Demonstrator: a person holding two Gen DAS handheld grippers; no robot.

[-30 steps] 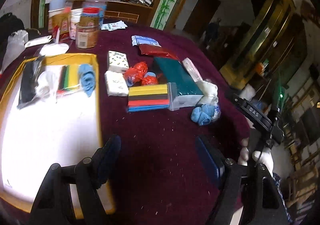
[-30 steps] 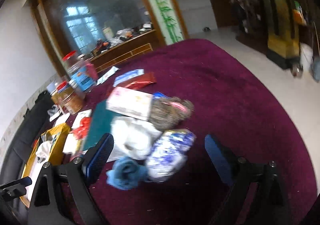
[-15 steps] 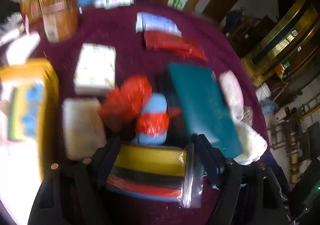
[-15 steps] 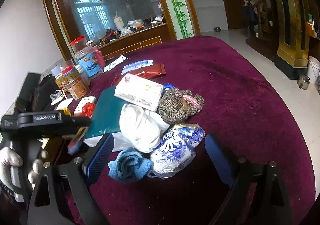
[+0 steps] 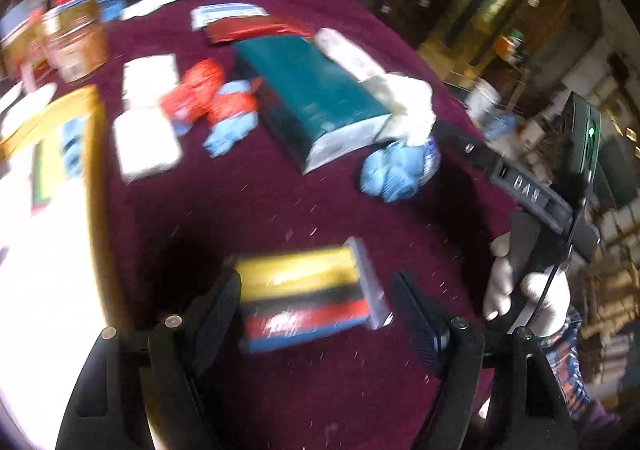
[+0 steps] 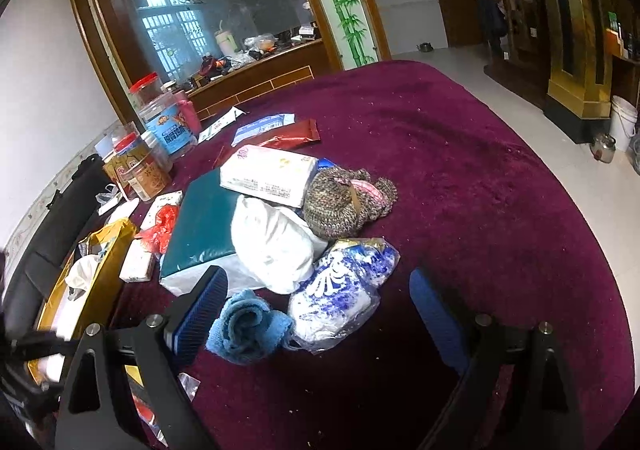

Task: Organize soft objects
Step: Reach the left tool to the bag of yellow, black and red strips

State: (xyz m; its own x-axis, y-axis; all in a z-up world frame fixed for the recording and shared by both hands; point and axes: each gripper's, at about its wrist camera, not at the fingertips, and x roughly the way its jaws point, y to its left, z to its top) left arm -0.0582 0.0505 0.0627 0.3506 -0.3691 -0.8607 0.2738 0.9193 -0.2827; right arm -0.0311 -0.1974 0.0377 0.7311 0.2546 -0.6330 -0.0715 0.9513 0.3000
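- while the left gripper (image 5: 316, 302) hangs low over the maroon tablecloth (image 5: 320, 209), its jaws stand wide with the striped pack (image 5: 304, 298) between them; the picture is too blurred to say whether the pads press on it, so i cannot tell if it is gripped.
- that pack lies near the table's front edge, well apart from the main pile and just beside the yellow-rimmed tray (image 5: 94, 153), which looks like the place where sorted things go.
- it appears as a clear bag of flat cloths in yellow, black, red and blue bands, with a loose plastic flap at its right end.
- the right gripper (image 6: 320, 314) waits wide open and holds nothing, with a blue rolled cloth (image 6: 248, 330) and a blue-and-white plastic bag (image 6: 344, 290) lying between its fingers on the table, probably next in line.
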